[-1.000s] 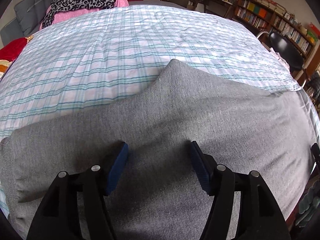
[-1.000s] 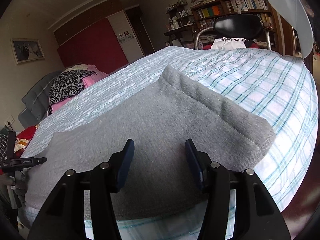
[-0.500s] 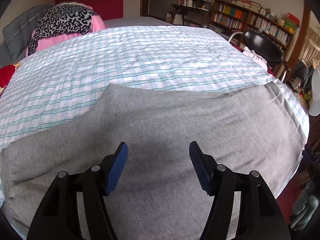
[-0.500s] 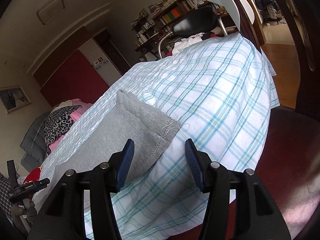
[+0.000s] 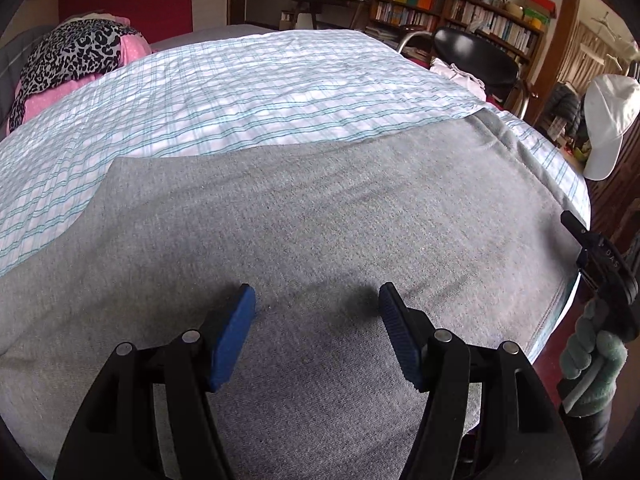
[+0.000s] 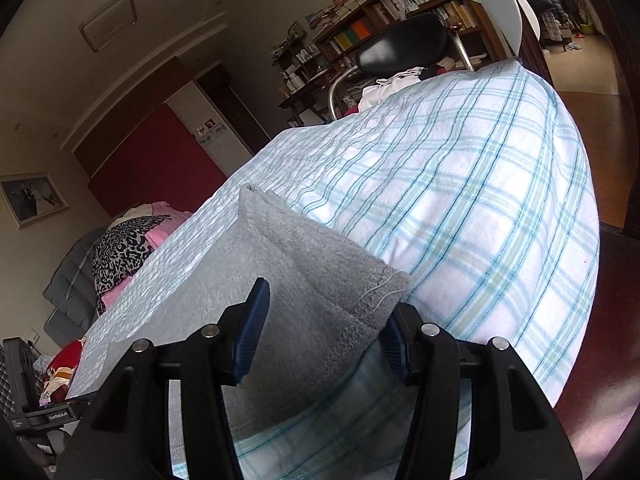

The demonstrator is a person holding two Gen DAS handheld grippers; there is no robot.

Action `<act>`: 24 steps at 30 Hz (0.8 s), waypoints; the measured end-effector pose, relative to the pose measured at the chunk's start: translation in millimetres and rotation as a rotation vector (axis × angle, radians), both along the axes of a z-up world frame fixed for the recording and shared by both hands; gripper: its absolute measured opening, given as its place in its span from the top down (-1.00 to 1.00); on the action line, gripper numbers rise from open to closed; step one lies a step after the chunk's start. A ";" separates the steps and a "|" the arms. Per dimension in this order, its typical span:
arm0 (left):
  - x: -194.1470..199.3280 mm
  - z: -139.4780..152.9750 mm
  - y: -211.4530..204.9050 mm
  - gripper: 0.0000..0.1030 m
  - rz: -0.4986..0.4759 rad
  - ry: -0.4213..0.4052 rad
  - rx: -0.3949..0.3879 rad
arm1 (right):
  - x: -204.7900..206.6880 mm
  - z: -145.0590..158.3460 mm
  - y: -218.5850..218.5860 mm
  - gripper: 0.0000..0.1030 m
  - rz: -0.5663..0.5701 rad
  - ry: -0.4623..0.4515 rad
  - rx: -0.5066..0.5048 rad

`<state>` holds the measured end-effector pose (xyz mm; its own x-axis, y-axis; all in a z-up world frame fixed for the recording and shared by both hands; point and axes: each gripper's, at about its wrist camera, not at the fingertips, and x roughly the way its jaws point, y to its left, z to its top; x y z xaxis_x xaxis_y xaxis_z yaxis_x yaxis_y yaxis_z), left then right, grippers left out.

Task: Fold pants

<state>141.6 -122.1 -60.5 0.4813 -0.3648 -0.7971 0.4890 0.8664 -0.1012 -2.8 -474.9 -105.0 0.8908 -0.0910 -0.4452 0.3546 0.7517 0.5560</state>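
Observation:
Grey sweatpants (image 5: 304,216) lie flat across the near part of a bed with a white and teal plaid sheet (image 5: 248,92). My left gripper (image 5: 316,312) is open and empty, low over the middle of the pants. My right gripper (image 6: 326,312) is open, its blue pads either side of the pants' waistband corner (image 6: 360,284) at the bed's near edge. In the left wrist view the right gripper's body and a green-gloved hand (image 5: 592,360) show at the far right, by the waistband end.
A leopard-print and pink pile (image 5: 72,52) lies at the bed's far left. A black chair (image 5: 476,56) with white cloth stands at the far right corner. Bookshelves (image 5: 456,4) line the back wall. A white cap (image 5: 608,120) hangs at the right.
My left gripper has swung right along the pants toward the waistband end. My right gripper has moved to the waistband corner and now straddles it. Both stay open.

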 end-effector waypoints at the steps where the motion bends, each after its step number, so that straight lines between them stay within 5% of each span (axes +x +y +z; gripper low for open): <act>1: 0.0 -0.8 -1.0 -0.31 -0.004 -0.003 -0.001 | 1.9 -0.3 1.6 -0.03 0.018 -0.002 0.010; 5: -1.9 -0.8 -1.7 -0.33 -0.015 -0.015 -0.006 | 8.5 0.2 6.5 0.06 0.027 0.004 -0.004; 7: -1.1 -2.2 -2.0 -0.33 -0.018 -0.018 -0.006 | 11.6 0.8 3.8 0.25 0.016 0.005 0.004; 9: -1.7 -4.0 -2.1 -0.34 -0.019 -0.023 -0.005 | 14.4 2.9 1.7 0.65 0.024 -0.007 0.011; 24: 0.8 6.9 17.9 -0.35 0.007 -0.022 -0.067 | 37.0 88.7 84.1 0.74 0.187 -0.150 -0.261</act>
